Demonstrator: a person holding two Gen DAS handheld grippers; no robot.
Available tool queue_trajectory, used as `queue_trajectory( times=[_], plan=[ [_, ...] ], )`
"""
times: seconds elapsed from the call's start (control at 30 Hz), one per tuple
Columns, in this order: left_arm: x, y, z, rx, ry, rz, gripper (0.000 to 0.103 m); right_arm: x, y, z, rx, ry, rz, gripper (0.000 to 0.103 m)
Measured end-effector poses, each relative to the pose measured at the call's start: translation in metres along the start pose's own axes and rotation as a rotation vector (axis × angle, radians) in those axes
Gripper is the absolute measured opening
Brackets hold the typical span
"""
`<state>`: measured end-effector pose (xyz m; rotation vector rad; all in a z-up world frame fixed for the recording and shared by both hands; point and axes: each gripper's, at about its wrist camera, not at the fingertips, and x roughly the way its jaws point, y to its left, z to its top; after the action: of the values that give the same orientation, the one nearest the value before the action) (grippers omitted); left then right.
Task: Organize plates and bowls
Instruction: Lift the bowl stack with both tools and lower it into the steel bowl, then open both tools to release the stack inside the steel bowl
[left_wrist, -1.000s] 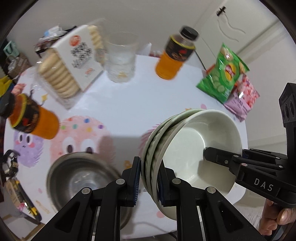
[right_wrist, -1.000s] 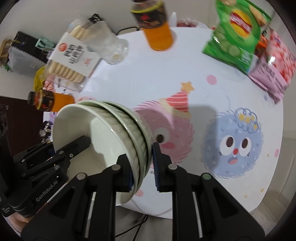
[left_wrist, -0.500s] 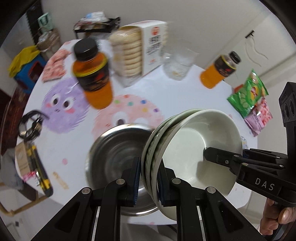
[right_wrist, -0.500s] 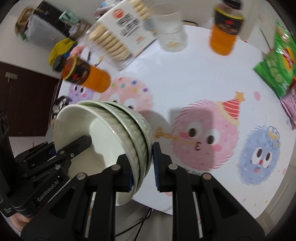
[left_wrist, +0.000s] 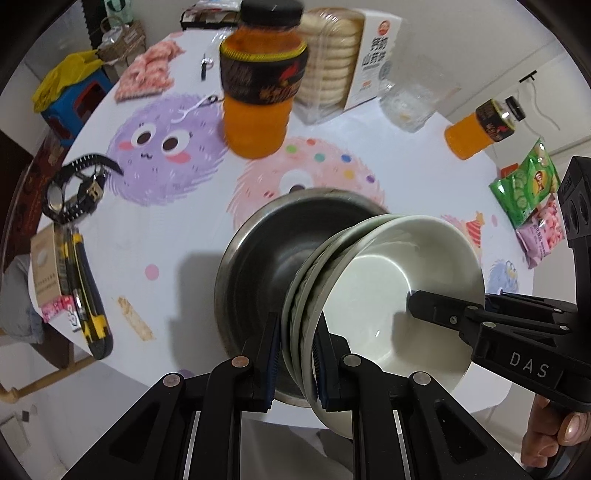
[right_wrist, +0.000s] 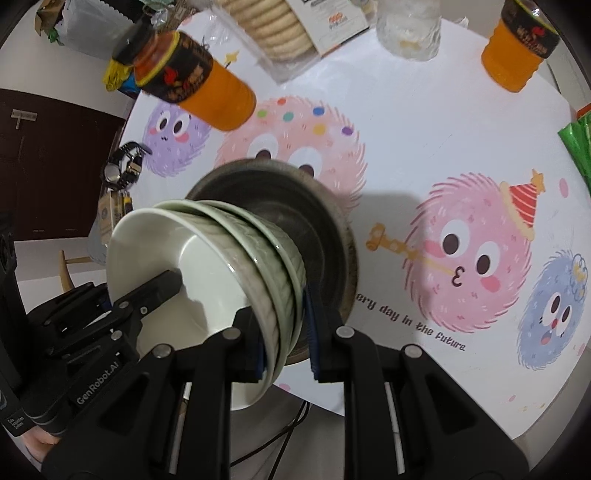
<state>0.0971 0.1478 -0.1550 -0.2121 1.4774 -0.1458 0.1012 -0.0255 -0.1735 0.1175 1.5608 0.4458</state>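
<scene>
Over the cartoon tablecloth (right_wrist: 424, 155), both the left gripper (left_wrist: 294, 363) and right gripper (right_wrist: 286, 338) are squeezing the bowl stack (left_wrist: 388, 291) rims, above the metal bowl (left_wrist: 266, 258) at 12 o'clock.

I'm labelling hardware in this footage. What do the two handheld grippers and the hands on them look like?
Both are matte black with angular two-finger frames, silver rivets and blue finger pads. The left gripper shows white "GenRobot.AI" lettering in the right wrist view; the right gripper shows "DAS" in the left wrist view. A bare right hand grips its handle; no sleeve or cable on them is visible.
</scene>
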Motion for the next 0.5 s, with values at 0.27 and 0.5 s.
queue_trajectory(
  times=[0.27,0.5],
  plan=[
    [0.030,0.010,0.000,-0.012,0.035,0.001,0.016,0.029,-0.001,0.003,0.005,0.036,-0.029,0.020],
    [0.040,0.012,0.000,-0.021,0.044,-0.014,0.016,0.044,0.002,0.007,-0.020,0.047,-0.085,0.019]
  ],
)
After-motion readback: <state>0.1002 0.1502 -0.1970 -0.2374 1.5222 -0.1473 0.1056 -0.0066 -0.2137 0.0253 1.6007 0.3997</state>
